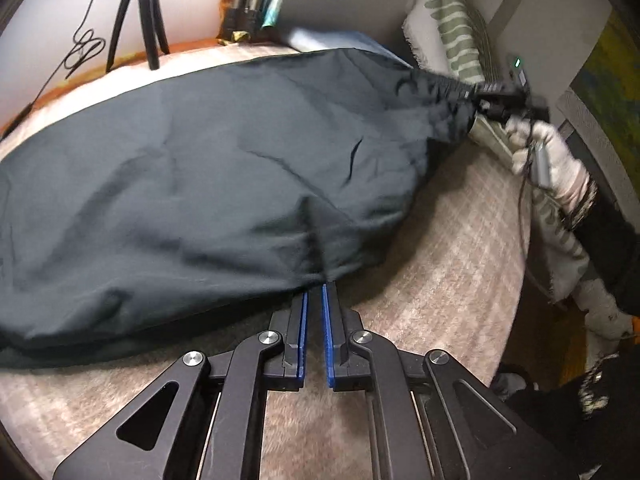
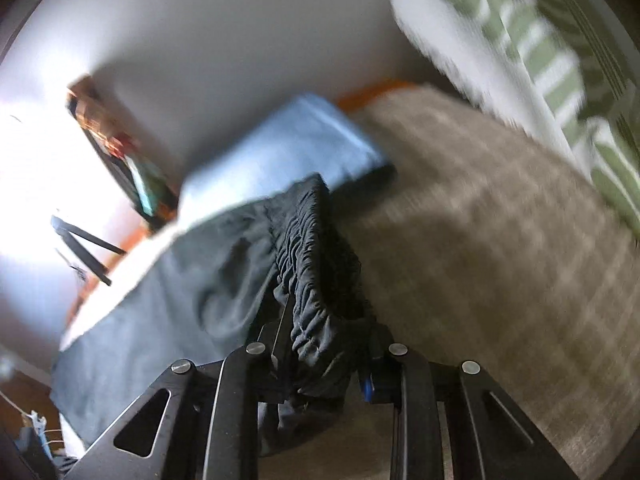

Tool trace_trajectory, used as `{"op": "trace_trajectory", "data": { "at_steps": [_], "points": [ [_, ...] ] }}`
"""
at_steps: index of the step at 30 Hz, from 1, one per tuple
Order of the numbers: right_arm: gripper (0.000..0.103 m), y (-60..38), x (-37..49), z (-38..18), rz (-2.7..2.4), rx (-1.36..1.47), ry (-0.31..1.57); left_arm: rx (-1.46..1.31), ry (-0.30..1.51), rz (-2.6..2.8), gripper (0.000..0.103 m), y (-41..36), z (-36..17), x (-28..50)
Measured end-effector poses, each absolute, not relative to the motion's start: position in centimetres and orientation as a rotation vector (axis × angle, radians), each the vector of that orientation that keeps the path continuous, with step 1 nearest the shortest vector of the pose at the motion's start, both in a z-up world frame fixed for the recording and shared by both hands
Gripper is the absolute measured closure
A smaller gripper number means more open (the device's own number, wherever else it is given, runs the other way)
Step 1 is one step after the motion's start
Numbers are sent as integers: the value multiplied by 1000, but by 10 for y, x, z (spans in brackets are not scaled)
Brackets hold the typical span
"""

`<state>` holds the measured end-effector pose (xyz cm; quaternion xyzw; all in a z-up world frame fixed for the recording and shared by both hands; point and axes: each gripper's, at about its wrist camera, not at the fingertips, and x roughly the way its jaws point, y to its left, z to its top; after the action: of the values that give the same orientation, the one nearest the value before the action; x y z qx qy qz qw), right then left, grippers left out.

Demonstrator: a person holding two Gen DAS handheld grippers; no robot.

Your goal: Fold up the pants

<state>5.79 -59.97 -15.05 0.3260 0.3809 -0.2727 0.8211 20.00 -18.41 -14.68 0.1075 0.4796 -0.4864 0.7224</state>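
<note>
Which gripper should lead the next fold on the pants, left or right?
Right, probably. The right gripper is shut on the pants at the gathered waistband, an end that can be carried over. The left gripper pinches only a side edge near the middle, so it suits anchoring.

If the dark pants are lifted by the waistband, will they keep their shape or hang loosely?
Probably loosely: the pants sag and wrinkle between the two claws, so they seem floppy. The gathered waistband bunches in the right claw, so it likely stretches. The cloth looks thin, and is probably light; the left claw pinches a fold.
</note>
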Motion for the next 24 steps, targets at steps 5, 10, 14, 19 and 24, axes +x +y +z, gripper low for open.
{"op": "trace_trajectory", "data": {
  "at_steps": [5,10,14,19,24],
  "points": [
    [64,-595,53,-155,-578,650,884,246,1025,-1010,97,-153,-126,203],
    [54,-579,42,-129,-611,573,863,205,981,-896,94,-114,-113,214],
    [40,-551,40,-106,-605,458,830,139,951,-765,58,-76,-110,232],
    [31,-503,48,-74,-559,316,788,21,946,-586,53,-17,-111,263],
    [31,-463,73,-61,-426,291,786,-138,942,-409,51,54,-119,302]
  ]
}}
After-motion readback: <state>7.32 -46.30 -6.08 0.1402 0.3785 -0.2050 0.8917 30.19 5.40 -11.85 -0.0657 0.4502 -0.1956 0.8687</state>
